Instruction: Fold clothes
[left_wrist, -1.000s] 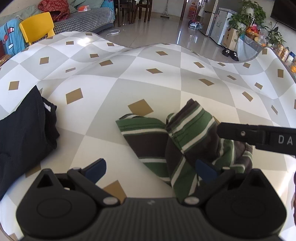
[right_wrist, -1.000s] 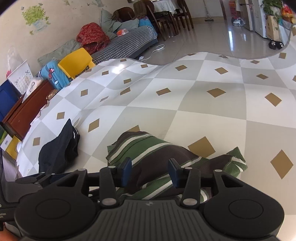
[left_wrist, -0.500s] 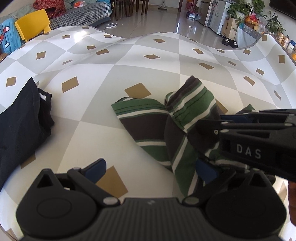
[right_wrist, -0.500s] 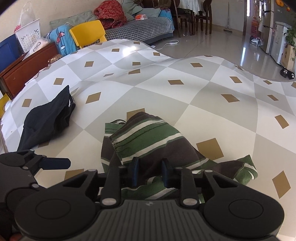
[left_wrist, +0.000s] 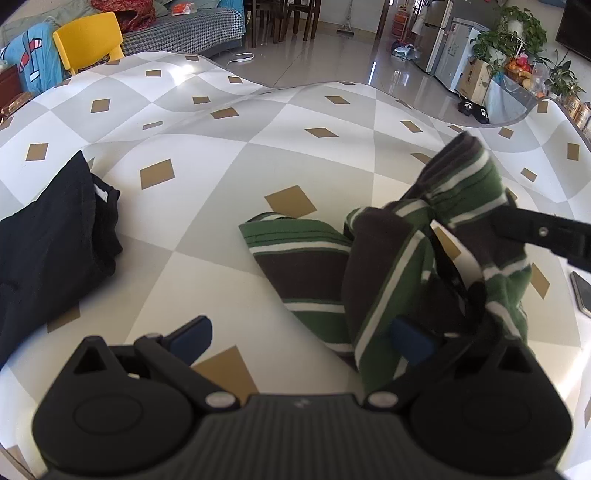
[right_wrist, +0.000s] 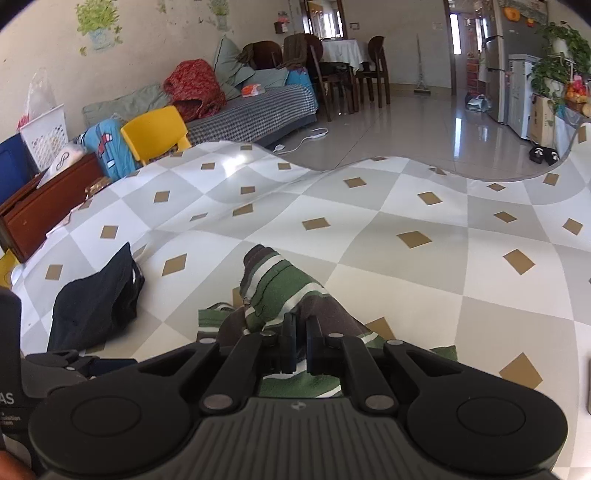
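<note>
A green, brown and white striped garment (left_wrist: 314, 266) lies crumpled on the checkered tablecloth (left_wrist: 229, 177). My right gripper (right_wrist: 301, 334) is shut on a fold of the striped garment (right_wrist: 280, 288) and holds that part raised off the table. In the left wrist view the right gripper (left_wrist: 517, 225) enters from the right edge, with the cloth bunched up around its tip. My left gripper (left_wrist: 301, 339) stands open low over the garment's near edge. Its right pad (left_wrist: 410, 345) sits against the striped cloth, and its left pad (left_wrist: 192, 334) is over bare tablecloth.
A black garment (left_wrist: 48, 251) lies in a heap at the table's left side, also seen as a dark garment (right_wrist: 96, 302) in the right wrist view. A phone (left_wrist: 581, 291) lies at the right edge. Beyond the table are a yellow chair (right_wrist: 155, 129), a sofa and tiled floor.
The right gripper's jaws closed on the striped garment and rose, pulling a fold up and to the right. The left gripper stayed open in nearly the same place.
</note>
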